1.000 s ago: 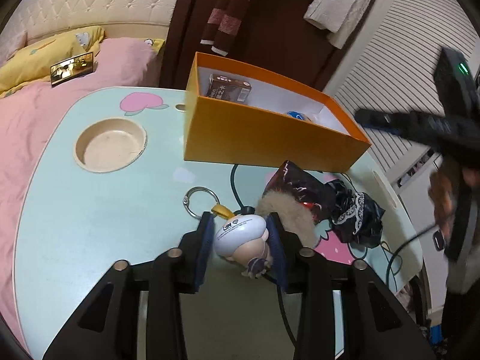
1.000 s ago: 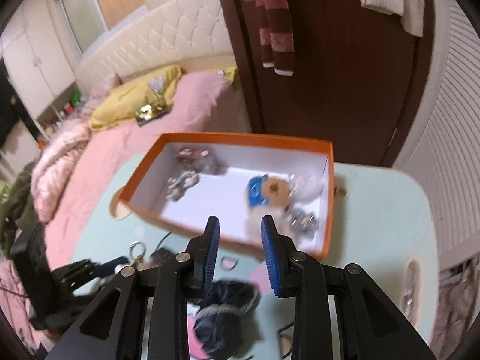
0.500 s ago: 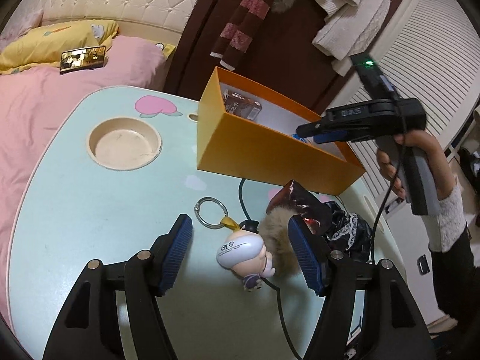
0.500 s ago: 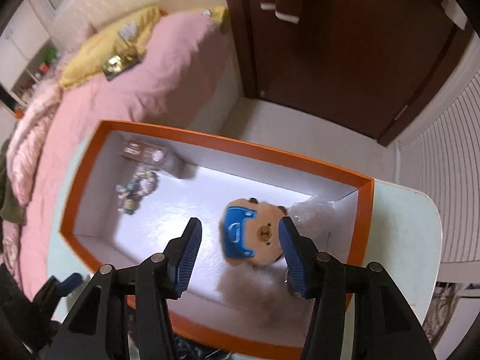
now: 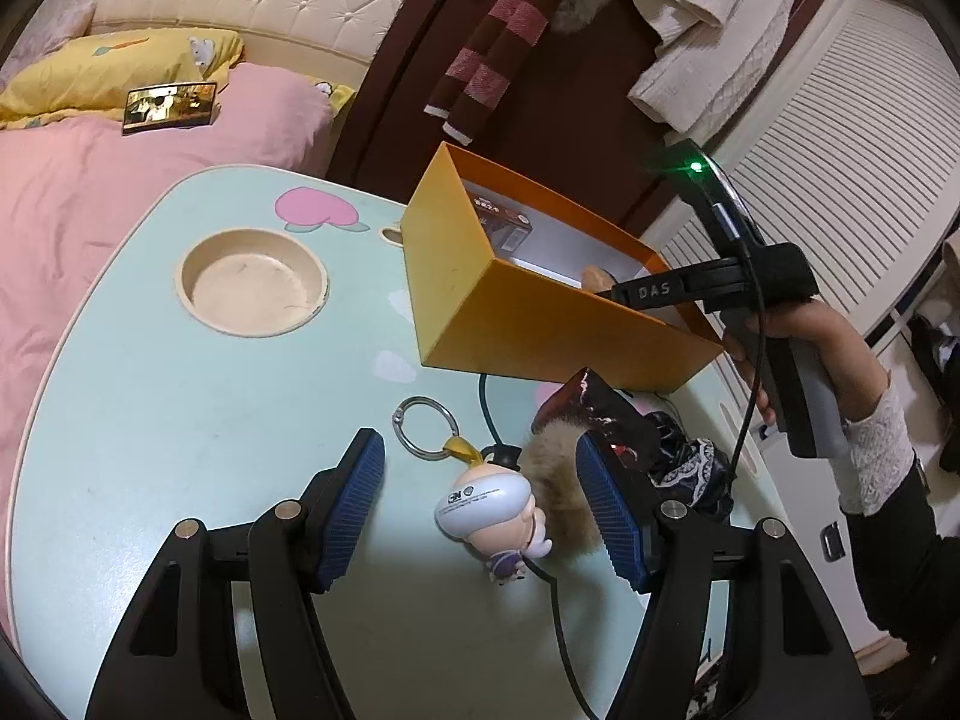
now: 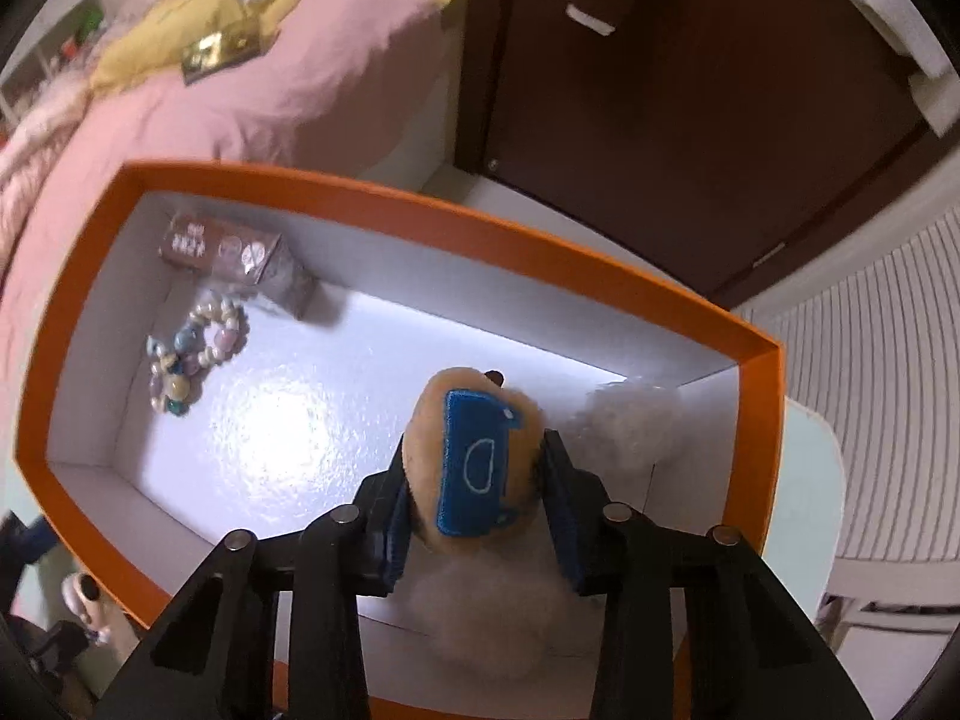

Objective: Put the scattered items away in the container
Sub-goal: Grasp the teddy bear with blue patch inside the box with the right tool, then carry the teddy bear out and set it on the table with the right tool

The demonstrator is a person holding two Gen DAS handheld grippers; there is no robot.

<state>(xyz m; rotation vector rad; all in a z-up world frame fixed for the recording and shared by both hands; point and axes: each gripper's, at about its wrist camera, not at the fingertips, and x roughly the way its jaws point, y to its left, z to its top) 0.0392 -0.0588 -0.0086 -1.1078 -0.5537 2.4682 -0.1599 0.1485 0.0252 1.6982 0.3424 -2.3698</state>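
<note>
Right wrist view shows the right gripper (image 6: 477,480) down inside the orange box (image 6: 600,267), its jaws closing on a tan plush toy (image 6: 474,462) with a blue patch; the blue pads press both sides of it. A bead bracelet (image 6: 195,354) and a small brown carton (image 6: 225,249) already lie on the box floor. From the left wrist view, the left gripper (image 5: 480,510) hangs over the pale green table (image 5: 180,420) with its jaws spread and empty, a doll keychain (image 5: 489,510) and a fur pom-pom (image 5: 555,474) lying between the pads. A dark crumpled wrapper (image 5: 600,408) and a black lace cloth (image 5: 690,468) sit just beside them. I'd say the sorting is midway: next the left jaws need to lower squarely over the doll, clear of the black cable (image 5: 489,414).
</note>
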